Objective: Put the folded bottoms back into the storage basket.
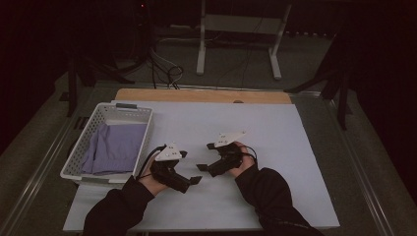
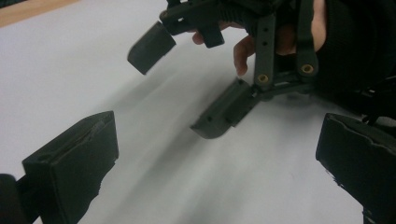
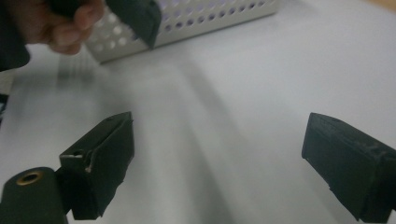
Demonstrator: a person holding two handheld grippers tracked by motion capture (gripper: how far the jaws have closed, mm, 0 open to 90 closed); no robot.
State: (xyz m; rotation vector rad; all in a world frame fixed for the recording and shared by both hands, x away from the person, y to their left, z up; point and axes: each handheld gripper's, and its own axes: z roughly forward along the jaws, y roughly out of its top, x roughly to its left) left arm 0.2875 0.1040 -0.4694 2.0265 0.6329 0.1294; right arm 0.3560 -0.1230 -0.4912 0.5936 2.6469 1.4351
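My left gripper (image 1: 192, 167) and right gripper (image 1: 205, 156) meet near the middle of the white table cover (image 1: 275, 162), jaws pointing toward each other. Both stand open with nothing between them. In the left gripper view my own left gripper (image 2: 215, 161) spreads wide over bare white surface, and the right gripper (image 2: 187, 79) hangs open just beyond, a hand behind it. The right gripper view has the right gripper (image 3: 219, 163) open over the cover, with one jaw of the left gripper at the top left. A white perforated basket (image 1: 142, 129) holds a folded lavender cloth (image 1: 115, 147).
The basket (image 3: 210, 16) sits at the table's left edge, close behind the left hand. A wooden strip (image 1: 201, 95) runs along the far edge. Beyond the table, a white stand (image 1: 241, 29) and cables (image 1: 162, 69) are on the dark floor.
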